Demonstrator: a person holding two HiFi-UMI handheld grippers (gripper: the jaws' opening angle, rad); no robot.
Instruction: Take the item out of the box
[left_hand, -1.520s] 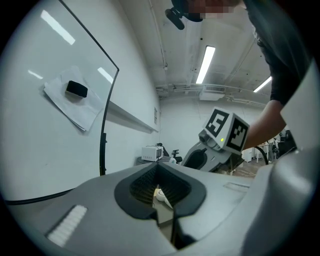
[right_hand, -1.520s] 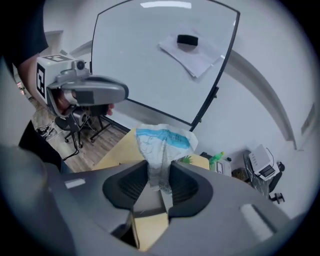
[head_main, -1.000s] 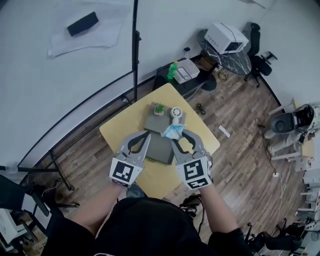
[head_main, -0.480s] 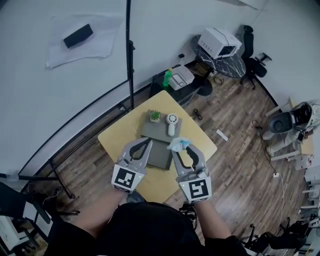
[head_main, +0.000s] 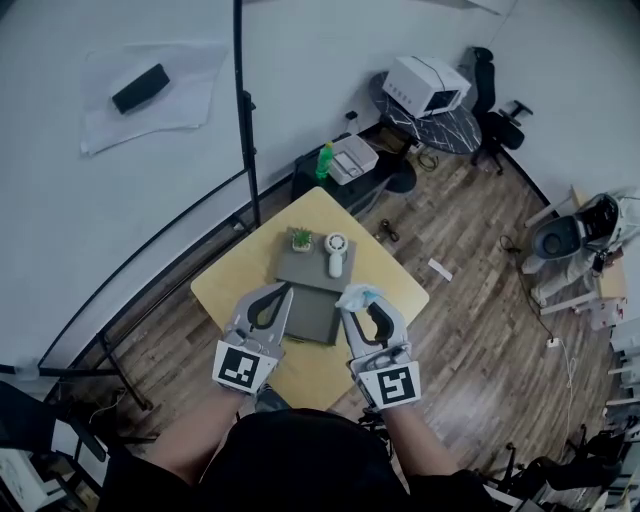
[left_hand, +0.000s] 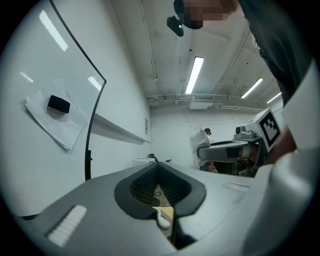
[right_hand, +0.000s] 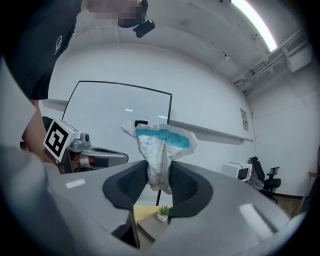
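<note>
Box (head_main: 312, 312) lies at 12 o'clock from my claws. My left claw (head_main: 284, 291) is closed, empty. My right claw (head_main: 362, 305), at the box's 3 o'clock, pinches the blue-white packet (right_hand: 160, 145), held above the table. A plant (head_main: 301, 239) stands at 12 o'clock.

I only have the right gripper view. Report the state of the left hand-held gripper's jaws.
Observer: The left hand-held gripper is shut, with nothing between its jaws.
Operator: Now list what else sits by the plant.
Observer: A small white fan lies beside the plant on the grey box.
Operator: Say where my packet hangs.
Observer: In the head view the packet shows at the box's right edge, over the yellow table.
</note>
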